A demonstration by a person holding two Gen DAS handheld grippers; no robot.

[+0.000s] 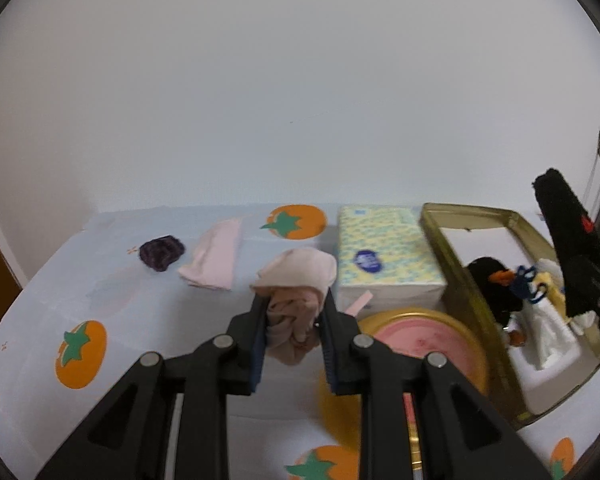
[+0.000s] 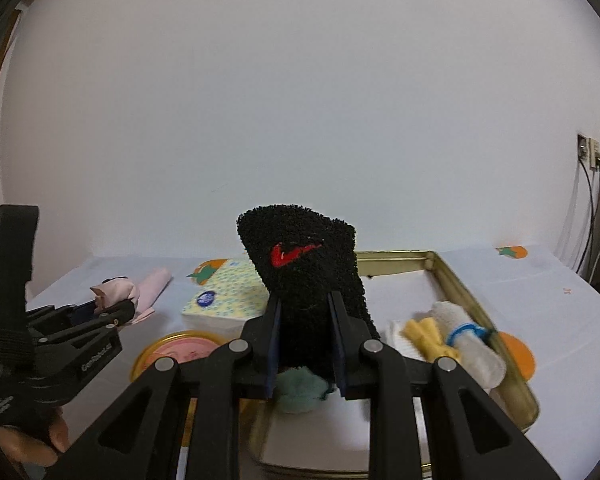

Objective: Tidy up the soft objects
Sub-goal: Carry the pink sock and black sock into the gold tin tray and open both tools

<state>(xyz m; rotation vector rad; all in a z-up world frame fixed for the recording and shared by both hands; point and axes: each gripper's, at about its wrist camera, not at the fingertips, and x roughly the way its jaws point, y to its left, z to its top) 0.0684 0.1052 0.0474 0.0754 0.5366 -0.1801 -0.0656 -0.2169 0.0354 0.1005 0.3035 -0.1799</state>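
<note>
My left gripper (image 1: 293, 312) is shut on a bunched pink cloth (image 1: 296, 292) and holds it above the table, left of the gold tin (image 1: 452, 264). My right gripper (image 2: 305, 316) is shut on a black sock (image 2: 304, 264) with a red logo, held upright over the tin (image 2: 452, 276). The tin holds a black plush penguin (image 1: 494, 284), a white rolled cloth (image 2: 472, 340) with a blue tie, a yellow piece (image 2: 424, 334) and a teal soft item (image 2: 300, 390). A folded pink cloth (image 1: 216, 258) and a dark purple scrunchie (image 1: 161, 252) lie on the table at the left.
A tissue pack (image 1: 384, 256) stands left of the tin. A round gold lid with a pink centre (image 1: 420, 340) lies in front of the pack. The tablecloth (image 1: 80, 300) has orange fruit prints. A white wall stands behind; a socket with cables (image 2: 590, 156) is at the right.
</note>
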